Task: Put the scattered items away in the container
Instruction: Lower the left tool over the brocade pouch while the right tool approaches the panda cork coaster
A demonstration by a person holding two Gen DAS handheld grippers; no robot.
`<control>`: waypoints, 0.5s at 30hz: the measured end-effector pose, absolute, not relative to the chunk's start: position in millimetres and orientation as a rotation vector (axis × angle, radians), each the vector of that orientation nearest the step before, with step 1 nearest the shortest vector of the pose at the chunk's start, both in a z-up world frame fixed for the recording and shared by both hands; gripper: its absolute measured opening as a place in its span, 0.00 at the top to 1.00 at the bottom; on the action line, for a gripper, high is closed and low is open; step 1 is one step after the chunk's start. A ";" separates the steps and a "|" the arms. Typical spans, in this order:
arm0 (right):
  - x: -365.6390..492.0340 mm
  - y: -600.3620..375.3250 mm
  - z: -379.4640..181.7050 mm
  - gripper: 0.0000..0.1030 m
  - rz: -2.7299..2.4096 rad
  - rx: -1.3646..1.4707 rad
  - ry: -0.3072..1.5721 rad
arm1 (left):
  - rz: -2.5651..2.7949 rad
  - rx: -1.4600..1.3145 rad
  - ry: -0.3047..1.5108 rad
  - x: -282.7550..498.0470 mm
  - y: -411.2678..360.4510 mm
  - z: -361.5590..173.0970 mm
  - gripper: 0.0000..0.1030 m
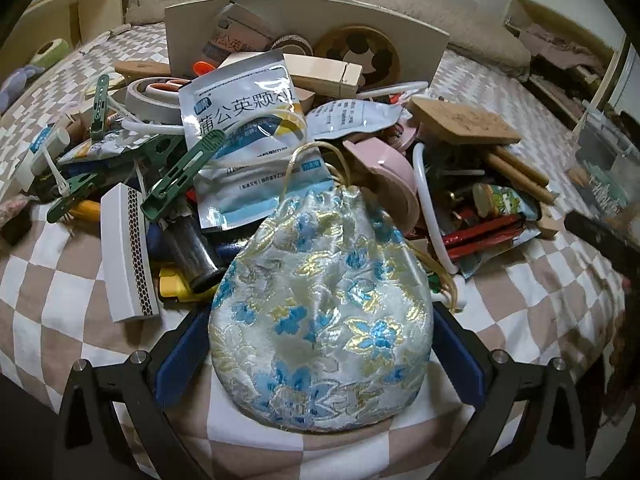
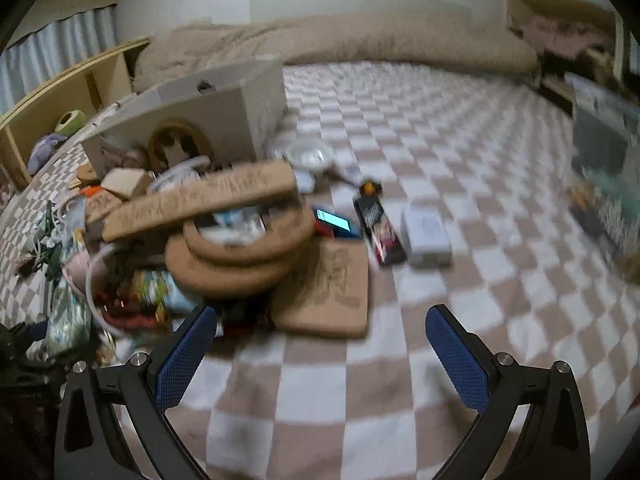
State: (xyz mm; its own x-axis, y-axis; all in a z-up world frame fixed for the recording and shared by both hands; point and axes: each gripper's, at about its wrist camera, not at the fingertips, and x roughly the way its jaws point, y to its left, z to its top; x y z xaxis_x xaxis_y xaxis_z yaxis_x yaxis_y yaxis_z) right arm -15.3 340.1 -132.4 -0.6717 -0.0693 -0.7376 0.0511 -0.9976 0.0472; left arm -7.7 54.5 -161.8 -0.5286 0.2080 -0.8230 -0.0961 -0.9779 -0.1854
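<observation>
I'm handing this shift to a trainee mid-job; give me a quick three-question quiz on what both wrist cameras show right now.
1. True or false: the left claw has the flowered pouch between its fingers.
2. What is between the right claw's fingers? A) a clothes peg B) nothing, only the checked blanket C) a tape roll
3. Fill in: the white matchbox lies to the ____ of the pouch in the left wrist view.

Key: 1 true; 2 B; 3 left.
</observation>
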 end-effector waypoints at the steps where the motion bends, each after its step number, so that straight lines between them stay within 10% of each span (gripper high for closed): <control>1: -21.2 336.8 -128.7 0.00 -2.796 1.223 -0.036 | 2.593 -1.416 -0.201 -7.0 52.8 -161.3 0.00; 15: -73.3 298.2 -136.1 0.00 -2.600 1.222 0.132 | 2.588 -1.382 -0.230 -1.2 46.0 -155.4 0.18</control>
